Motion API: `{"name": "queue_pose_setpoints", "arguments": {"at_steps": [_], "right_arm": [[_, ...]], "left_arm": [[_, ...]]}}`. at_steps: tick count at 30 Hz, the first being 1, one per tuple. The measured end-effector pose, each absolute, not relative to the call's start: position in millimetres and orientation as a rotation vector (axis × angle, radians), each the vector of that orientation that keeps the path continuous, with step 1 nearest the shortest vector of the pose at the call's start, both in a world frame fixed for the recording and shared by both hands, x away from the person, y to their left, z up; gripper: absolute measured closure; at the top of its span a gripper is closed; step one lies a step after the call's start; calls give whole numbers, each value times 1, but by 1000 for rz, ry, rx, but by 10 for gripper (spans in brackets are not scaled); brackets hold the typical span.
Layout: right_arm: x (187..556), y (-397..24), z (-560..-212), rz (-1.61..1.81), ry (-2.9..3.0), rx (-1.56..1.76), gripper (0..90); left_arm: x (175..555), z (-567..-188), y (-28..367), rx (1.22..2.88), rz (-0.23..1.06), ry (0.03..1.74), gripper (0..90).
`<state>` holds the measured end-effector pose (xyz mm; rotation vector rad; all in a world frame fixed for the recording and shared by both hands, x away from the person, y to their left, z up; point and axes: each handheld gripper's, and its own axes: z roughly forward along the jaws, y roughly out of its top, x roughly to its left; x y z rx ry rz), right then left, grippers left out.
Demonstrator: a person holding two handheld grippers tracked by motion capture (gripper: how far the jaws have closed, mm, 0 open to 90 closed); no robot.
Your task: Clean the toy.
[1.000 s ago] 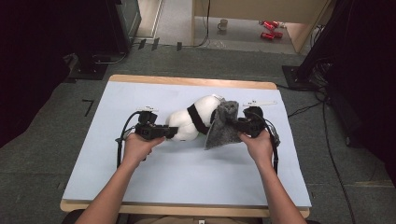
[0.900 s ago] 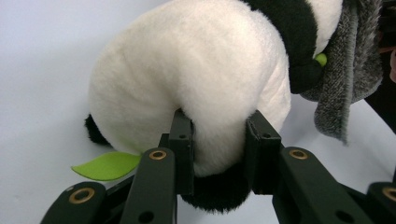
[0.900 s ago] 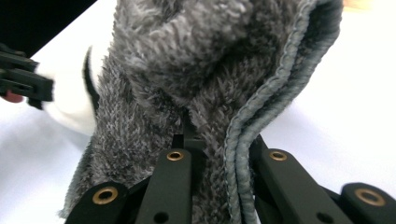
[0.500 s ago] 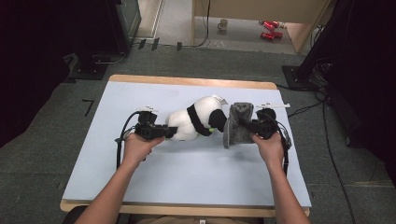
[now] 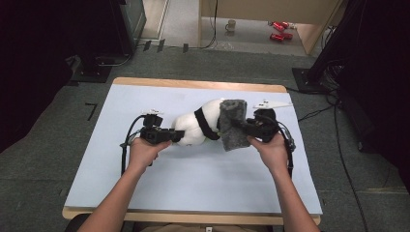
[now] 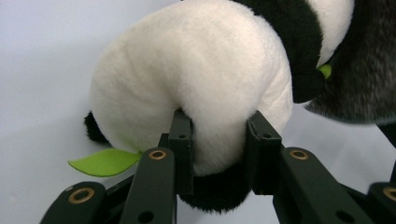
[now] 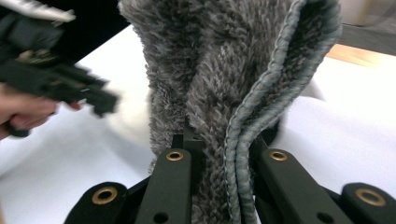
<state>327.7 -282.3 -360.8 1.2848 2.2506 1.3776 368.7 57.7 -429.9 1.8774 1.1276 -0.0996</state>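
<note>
Plush panda (image 5: 196, 126), shaggy grey cloth (image 5: 233, 124)

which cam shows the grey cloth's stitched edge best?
The right gripper view: the grey cloth fills the frame up close, its doubled stitched hem running down between the closed jaws. The high view shows it as a small fuzzy patch against the panda; the left gripper view catches a blurred corner.

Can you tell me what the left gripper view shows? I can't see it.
Two black jaws squeeze the white body of a plush panda lying on a pale blue table. A green felt leaf pokes out beside it, and a grey fuzzy cloth sits behind.
</note>
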Motion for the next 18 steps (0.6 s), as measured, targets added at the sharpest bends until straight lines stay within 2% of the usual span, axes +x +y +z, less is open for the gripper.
{"name": "queue_pose_setpoints", "arguments": {"at_steps": [12,18], "right_arm": [[327,-196,-390,1366,2513,1085,794],[333,-184,-412,1326,2508,1070,791]], "left_arm": [[353,-426,52,1873,-99,1138,687],[350,-431,53,1868,-93,1156,688]]}}
